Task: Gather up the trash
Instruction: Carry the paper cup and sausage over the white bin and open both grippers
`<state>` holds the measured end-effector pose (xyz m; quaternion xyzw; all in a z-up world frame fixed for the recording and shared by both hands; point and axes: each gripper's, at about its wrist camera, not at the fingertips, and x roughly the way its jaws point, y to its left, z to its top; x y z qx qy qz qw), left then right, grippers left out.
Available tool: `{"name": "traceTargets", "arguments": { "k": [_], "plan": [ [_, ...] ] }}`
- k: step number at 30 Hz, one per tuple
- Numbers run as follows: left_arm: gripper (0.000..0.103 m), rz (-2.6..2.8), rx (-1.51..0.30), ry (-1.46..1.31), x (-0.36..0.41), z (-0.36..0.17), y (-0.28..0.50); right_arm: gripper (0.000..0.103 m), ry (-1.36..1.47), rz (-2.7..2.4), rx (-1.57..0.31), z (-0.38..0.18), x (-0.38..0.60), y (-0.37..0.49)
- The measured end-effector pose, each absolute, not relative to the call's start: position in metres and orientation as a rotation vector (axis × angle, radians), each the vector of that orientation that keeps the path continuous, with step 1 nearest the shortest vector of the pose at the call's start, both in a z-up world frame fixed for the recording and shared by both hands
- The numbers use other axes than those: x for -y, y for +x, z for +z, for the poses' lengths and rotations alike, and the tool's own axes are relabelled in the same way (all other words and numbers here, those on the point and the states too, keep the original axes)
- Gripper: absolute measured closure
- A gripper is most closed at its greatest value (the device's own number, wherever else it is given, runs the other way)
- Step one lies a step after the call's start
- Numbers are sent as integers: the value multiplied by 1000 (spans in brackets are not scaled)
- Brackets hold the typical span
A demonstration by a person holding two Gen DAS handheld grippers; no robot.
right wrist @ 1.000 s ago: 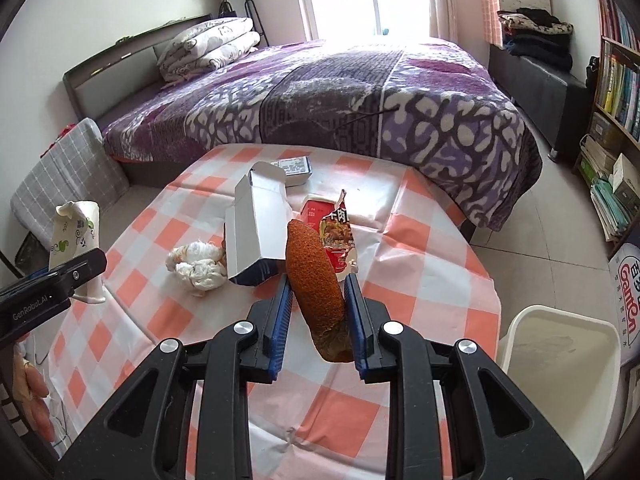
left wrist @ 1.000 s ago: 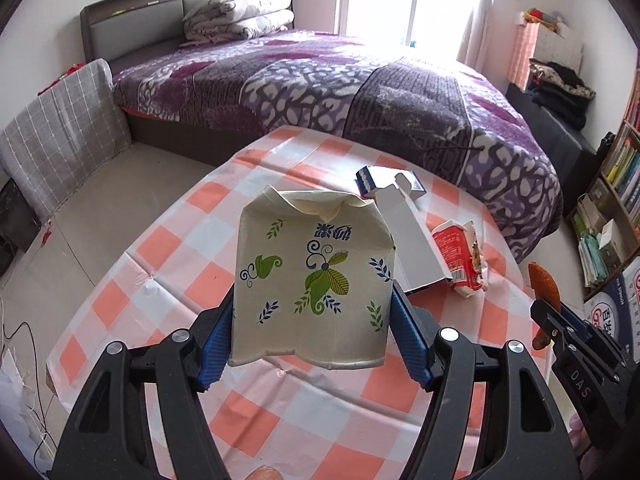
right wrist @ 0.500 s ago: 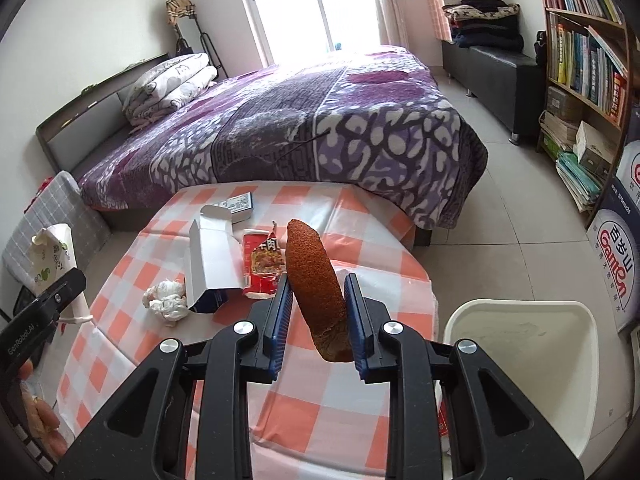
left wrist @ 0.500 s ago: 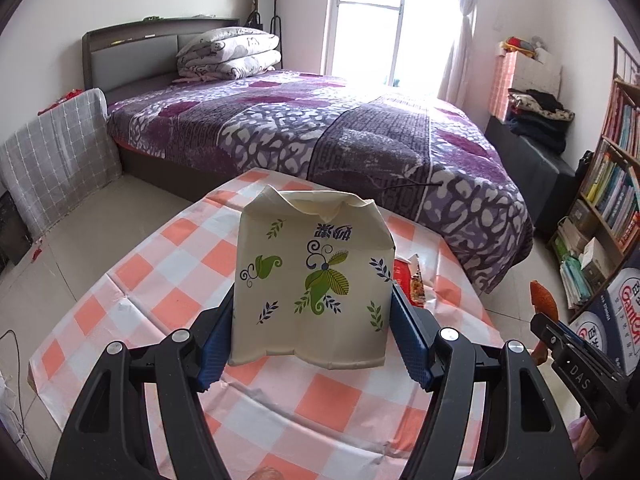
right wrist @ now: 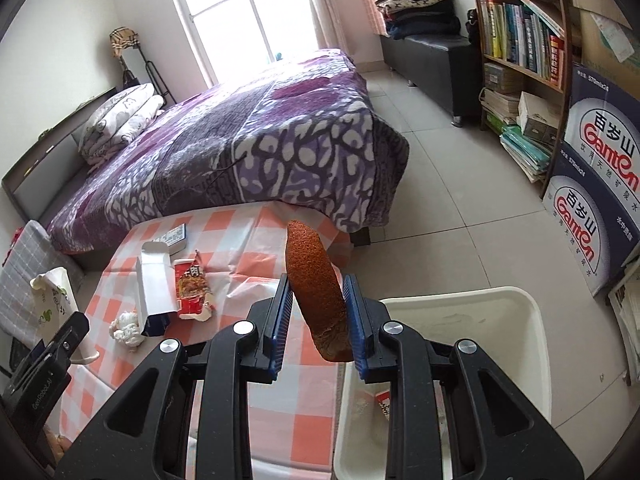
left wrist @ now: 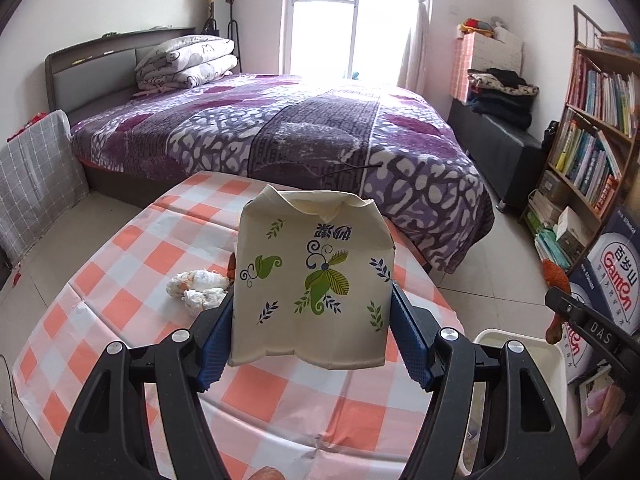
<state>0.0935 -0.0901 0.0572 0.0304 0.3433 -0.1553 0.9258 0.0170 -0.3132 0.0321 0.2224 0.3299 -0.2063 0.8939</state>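
With the left gripper clamping a leaf-printed paper bag and the right gripper pinching a brown peel, carrying is underway; next, release over the white bin at right.

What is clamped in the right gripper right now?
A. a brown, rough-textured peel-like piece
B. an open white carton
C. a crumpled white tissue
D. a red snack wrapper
A: in the right wrist view the right gripper has its blue pads pressed on the brown peel-like piece, beside the white bin.

A purple bed stands beside a bookshelf.
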Motion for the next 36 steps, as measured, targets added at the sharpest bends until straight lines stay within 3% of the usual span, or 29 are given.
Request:
{"name": "traceTargets", "arguments": {
  "k": [7,9,11,16,36],
  "plan": [
    [34,-368,-718,95,119,50,83,75,565,-519,-712,24,354,-6],
    [34,-382,-720,105,127,48,80,69,596,-543,-713,22,364,-13],
    [34,-396,-720,114,135,47,76,55,616,-572,-698,23,374,-22],
    [34,-434,-720,135,154,43,67,47,632,-618,-663,26,391,-39],
    [32,-626,-762,235,240,22,17,27,724,-737,-619,25,449,-99]
  ]
}}
